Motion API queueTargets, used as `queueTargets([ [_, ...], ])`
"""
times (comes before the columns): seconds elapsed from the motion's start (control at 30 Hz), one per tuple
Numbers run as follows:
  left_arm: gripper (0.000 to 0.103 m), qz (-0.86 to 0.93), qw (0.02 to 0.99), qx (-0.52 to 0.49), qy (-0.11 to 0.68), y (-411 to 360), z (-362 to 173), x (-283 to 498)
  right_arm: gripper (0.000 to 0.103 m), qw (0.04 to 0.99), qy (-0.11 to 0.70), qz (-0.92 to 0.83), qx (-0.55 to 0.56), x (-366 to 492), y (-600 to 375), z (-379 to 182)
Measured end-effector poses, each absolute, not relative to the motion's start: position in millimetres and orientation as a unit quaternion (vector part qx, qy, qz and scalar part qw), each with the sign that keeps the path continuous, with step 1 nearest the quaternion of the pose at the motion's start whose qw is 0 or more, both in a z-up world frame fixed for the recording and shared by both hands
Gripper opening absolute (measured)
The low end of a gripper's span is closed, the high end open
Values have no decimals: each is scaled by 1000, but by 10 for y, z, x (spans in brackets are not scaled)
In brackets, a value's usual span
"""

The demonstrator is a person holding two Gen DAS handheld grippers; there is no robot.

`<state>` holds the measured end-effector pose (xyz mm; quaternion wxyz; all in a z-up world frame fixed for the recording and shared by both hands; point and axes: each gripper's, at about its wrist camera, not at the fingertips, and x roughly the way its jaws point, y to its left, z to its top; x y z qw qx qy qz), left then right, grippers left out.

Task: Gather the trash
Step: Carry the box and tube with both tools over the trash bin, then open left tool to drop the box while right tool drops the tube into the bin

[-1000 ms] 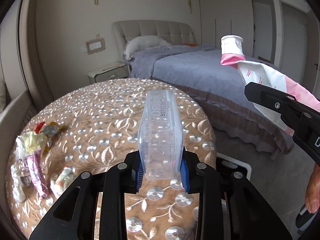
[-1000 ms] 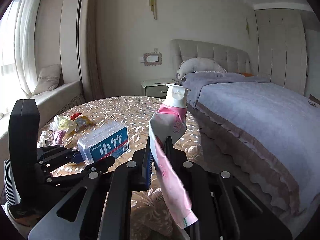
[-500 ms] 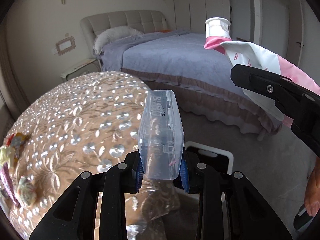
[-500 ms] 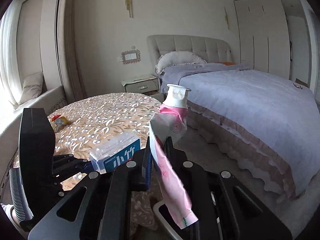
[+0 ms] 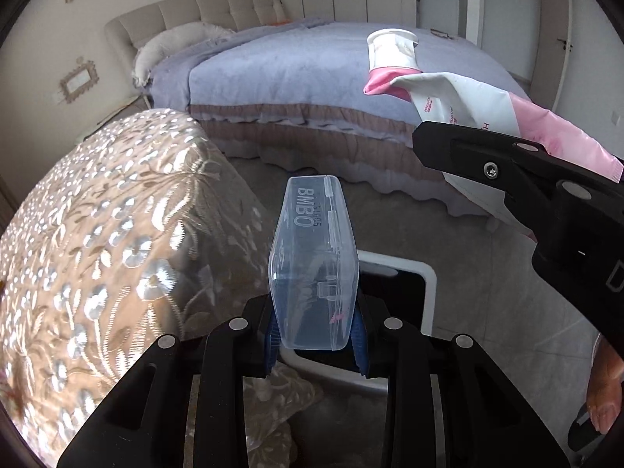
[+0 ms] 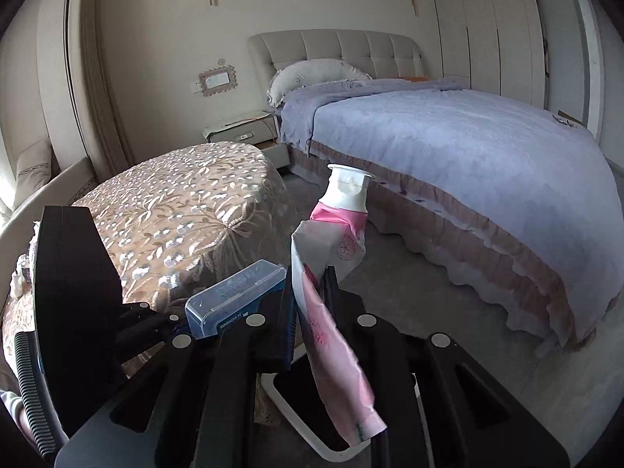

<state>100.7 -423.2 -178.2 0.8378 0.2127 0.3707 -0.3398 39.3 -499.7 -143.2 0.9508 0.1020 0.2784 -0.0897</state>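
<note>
Hand-held gripper on the left [image 5: 314,337] is clamped on one clear plastic box [image 5: 314,269], held upright just beyond the edge of the desk [image 5: 101,226] and right above one white-rimmed bin [image 5: 425,284] on the floor. To its right, the right hand-held gripper [image 6: 310,304] pinches one squeezed pink-and-white tube [image 6: 331,269], cap up, also over the bin [image 6: 288,401]. By my reading this is the drop-off step: two pieces carried, none yet in the bin. Next, each should be lowered toward the opening and the jaws opened, so nothing bounces onto the floor.
</note>
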Motion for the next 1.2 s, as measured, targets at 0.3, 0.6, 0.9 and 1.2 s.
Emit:
queueTargets([
  [0.3,30,-353,804,228,421,-4556,-2239,1189,15,933,323,-102,119,610,-5291,-1818],
  [0.6,53,-382,760,227,473,-4773,-2727,1438,15,910,373,-111,141,779,-5518,-2227],
  [0.9,96,-367,760,262,468,-4900,-2912,1434,15,895,402,-111,160,878,-5603,-2456],
  [1.2,97,-360,776,284,433,-4843,-2775,1389,16,899,406,-99,132,865,-5607,-2486],
])
